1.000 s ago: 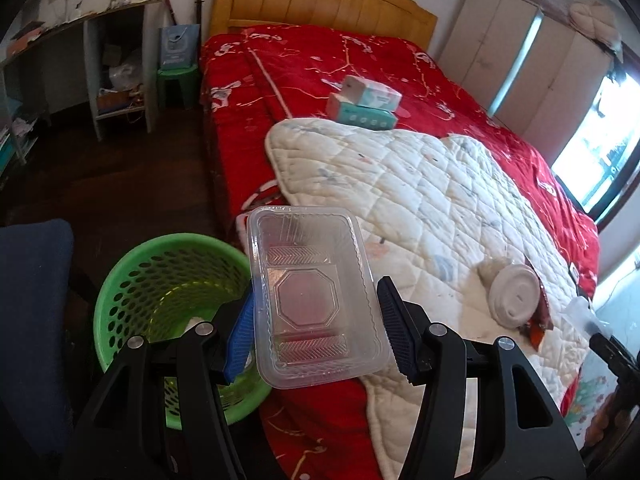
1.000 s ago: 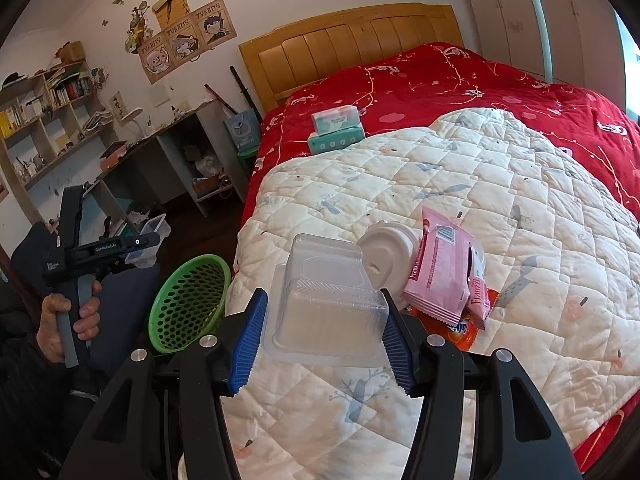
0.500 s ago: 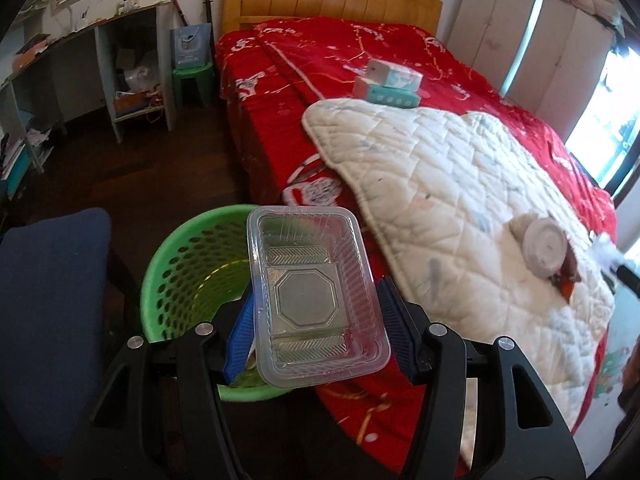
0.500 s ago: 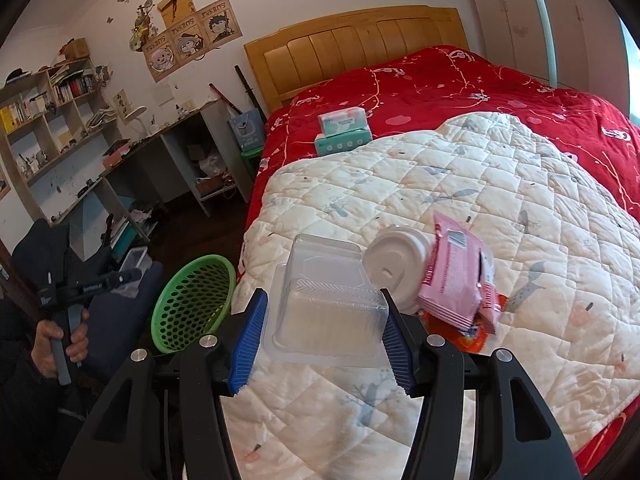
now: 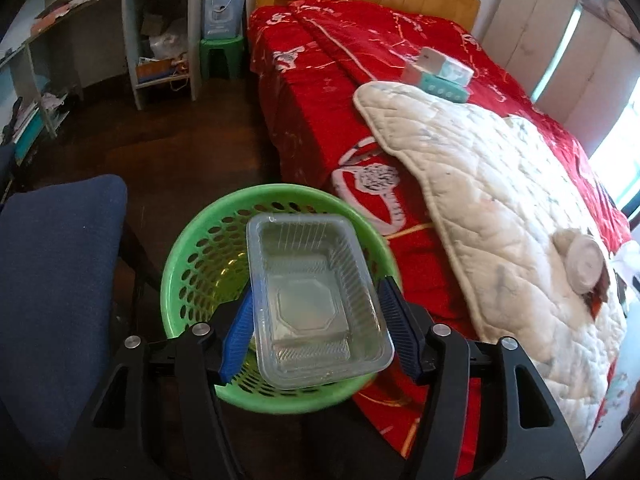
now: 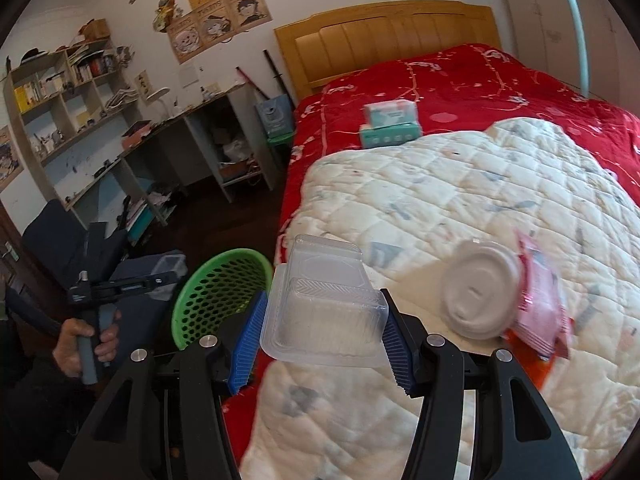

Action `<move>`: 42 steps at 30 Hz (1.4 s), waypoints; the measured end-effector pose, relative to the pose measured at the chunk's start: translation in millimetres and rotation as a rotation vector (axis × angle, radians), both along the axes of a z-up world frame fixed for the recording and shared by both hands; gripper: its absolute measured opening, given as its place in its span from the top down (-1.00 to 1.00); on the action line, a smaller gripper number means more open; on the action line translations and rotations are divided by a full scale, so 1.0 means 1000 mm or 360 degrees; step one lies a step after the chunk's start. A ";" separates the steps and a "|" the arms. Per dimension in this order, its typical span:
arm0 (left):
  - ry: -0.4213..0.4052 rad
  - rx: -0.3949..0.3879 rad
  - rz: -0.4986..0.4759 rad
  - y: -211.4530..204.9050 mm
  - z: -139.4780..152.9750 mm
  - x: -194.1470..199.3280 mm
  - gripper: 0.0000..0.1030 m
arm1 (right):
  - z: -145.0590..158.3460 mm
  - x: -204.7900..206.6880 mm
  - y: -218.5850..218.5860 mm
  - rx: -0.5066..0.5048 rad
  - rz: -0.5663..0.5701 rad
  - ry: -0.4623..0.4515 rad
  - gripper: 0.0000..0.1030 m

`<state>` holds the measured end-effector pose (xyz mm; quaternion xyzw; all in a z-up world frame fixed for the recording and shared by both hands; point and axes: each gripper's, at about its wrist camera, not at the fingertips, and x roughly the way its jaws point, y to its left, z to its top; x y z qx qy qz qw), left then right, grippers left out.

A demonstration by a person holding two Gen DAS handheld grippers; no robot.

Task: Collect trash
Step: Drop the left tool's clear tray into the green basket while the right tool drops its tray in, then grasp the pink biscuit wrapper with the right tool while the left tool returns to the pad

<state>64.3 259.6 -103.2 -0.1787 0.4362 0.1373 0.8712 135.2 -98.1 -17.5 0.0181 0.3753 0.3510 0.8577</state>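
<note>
opening my left gripper (image 5: 316, 332) around tray (image 5: 316, 300) over green basket (image 5: 192, 264) | right gripper (image 6: 320, 344) clamps clear box (image 6: 324, 312)

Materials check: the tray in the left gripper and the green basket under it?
Tray: thin clear plastic, glossy; the basket shows through it, with ribbed walls and an embossed base. Likely thermoformed.
Green basket: opaque moulded plastic, slight sheen, walls perforated with regular oval holes. Looks rigid.

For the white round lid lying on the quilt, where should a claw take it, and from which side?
Grip the white round lid by its thin rim, coming from the bare-quilt side nearest the camera. It lies tilted, propped against the pink packet on its far right, so that edge is blocked. The flat top offers no purchase.
</note>
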 end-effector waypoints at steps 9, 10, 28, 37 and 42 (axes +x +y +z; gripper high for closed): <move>-0.0015 -0.0048 0.0084 0.024 -0.001 -0.008 -0.44 | -0.009 0.005 0.062 0.0021 0.0136 0.0061 -0.04; -0.0020 -0.0045 0.0093 0.026 -0.001 -0.009 -0.44 | -0.012 0.007 0.071 0.0024 0.0160 0.0073 -0.04; -0.0142 -0.0101 0.0297 0.059 0.021 -0.025 -0.44 | -0.069 0.015 0.222 0.0027 0.0361 0.0318 -0.14; -0.0154 -0.0064 0.0258 0.046 0.027 -0.020 -0.44 | -0.070 0.004 0.209 0.0015 0.0342 0.0313 -0.32; -0.0160 -0.0068 0.0188 0.025 0.027 -0.014 -0.44 | -0.057 0.000 0.164 -0.0042 0.0261 0.0225 -0.49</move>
